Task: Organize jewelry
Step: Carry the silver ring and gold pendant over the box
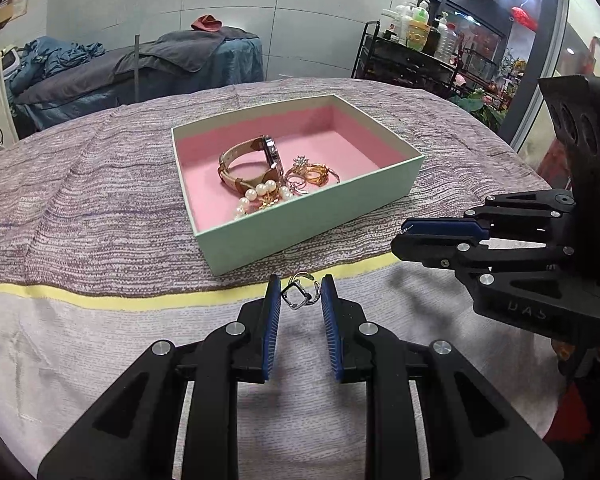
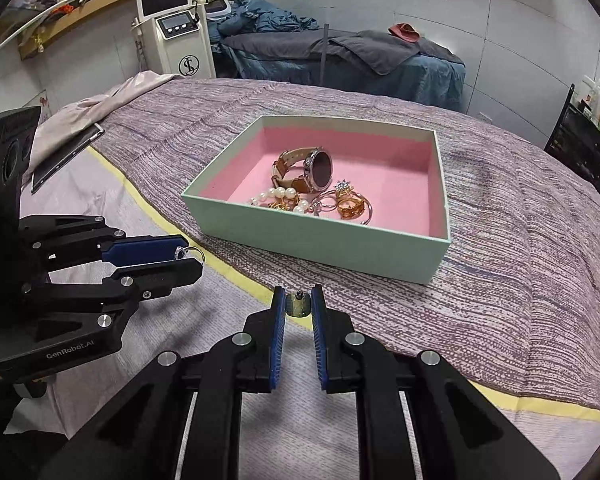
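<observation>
Two rings ride clamped, silver ring in my left hand-held gripper, gold ring in my right hand-held gripper, poised to drop into the jewelry box.

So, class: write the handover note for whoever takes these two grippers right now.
Left gripper: shut on a silver ring at its fingertips, just short of the box's near wall.
Right gripper: shut on a small gold ring, also held in front of the box.
Box: mint green with a pink lining, open, resting on the striped bedspread.
Done: a watch, a pearl bracelet and several gold rings already lie inside.
Left: carry both held rings over the near wall and release them into the box.
</observation>
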`<state>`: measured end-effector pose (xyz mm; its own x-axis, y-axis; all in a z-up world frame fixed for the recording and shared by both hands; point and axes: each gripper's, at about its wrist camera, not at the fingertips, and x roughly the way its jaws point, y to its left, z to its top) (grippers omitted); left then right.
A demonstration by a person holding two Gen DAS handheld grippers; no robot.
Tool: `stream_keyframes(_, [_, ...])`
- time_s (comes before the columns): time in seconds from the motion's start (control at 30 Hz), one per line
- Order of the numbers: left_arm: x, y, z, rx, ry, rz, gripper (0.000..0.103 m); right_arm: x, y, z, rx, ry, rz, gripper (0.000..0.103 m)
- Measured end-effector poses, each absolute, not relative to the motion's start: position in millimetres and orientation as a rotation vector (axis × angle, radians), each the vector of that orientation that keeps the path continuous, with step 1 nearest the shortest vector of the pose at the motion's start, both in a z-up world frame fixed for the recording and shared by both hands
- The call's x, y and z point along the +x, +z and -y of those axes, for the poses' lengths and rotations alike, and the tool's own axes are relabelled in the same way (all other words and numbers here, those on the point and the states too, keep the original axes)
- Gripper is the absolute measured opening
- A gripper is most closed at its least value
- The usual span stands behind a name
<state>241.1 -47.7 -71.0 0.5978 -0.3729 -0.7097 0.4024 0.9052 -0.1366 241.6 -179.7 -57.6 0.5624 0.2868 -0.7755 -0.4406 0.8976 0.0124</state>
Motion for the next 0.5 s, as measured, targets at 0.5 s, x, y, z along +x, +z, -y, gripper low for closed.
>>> stream_keyframes(0.5, [310, -28, 69, 0.057, -0.495, -0.771, 0.021, 298, -29, 187, -0.197, 0.395, -0.837, 0.013])
